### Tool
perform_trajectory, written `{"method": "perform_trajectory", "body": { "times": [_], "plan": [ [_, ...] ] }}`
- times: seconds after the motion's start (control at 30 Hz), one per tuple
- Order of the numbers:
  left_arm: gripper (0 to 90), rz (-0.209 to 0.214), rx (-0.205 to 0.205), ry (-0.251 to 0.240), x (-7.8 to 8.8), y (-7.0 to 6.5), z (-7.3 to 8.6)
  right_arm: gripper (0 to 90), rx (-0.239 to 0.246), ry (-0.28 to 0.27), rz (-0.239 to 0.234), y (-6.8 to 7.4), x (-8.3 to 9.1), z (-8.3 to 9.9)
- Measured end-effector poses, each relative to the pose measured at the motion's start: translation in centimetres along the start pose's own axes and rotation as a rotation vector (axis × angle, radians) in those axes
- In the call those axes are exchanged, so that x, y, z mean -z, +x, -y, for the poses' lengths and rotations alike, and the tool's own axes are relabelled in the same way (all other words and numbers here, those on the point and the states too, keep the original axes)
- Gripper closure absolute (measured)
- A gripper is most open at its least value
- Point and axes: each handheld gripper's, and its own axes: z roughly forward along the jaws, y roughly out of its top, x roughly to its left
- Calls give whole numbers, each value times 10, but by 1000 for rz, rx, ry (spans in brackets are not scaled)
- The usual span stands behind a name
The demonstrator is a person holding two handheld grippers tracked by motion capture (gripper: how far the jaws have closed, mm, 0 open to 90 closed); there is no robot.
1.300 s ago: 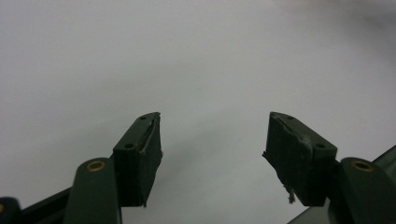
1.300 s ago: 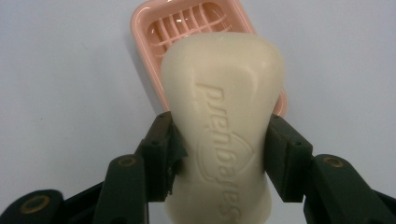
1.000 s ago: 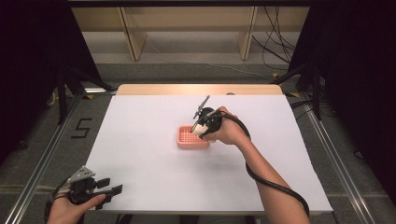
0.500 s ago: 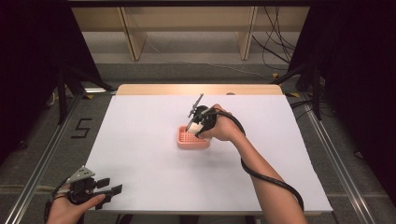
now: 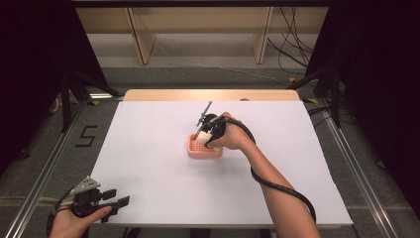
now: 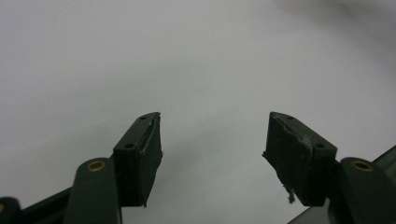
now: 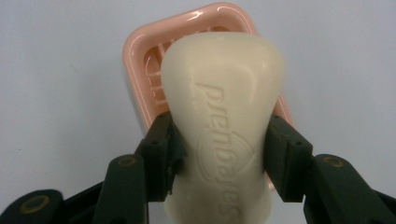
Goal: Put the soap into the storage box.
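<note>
My left gripper (image 5: 106, 201) rests at the near left corner of the bench (image 5: 148, 148), fingers (image 6: 140, 154) spread wide with nothing between them. Mid-bench, my right gripper (image 7: 219, 154) has its fingers clamped on a cream bar of soap (image 7: 224, 116), held just over the pink soap dish (image 7: 140, 51); whether it touches the dish yet I can't quite tell. The soap looks firm, smooth and likely slippery, with embossed lettering; gripping across its narrower waist seems safest.
</note>
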Motion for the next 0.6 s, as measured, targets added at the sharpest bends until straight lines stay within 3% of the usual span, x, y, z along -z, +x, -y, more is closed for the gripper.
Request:
{"method": "perform_trajectory", "body": {
  "times": [0.3,0.33,0.43,0.5,0.6],
  "plan": [
    [353,1,2,-2,0,0,0,505,9,1,-7,-1,-9,-4],
    [353,0,2,-2,0,0,0,505,49,-6,-8,-3,-11,-5],
    [353,-5,-4,4,1,1,0,504,14,-4,-13,0,-14,-6],
    [353,-4,-4,5,1,1,0,503,51,-13,-6,-3,-16,-7],
    [353,0,-5,9,1,1,0,488,42,1,-2,-1,-18,-7]
  ]
}}
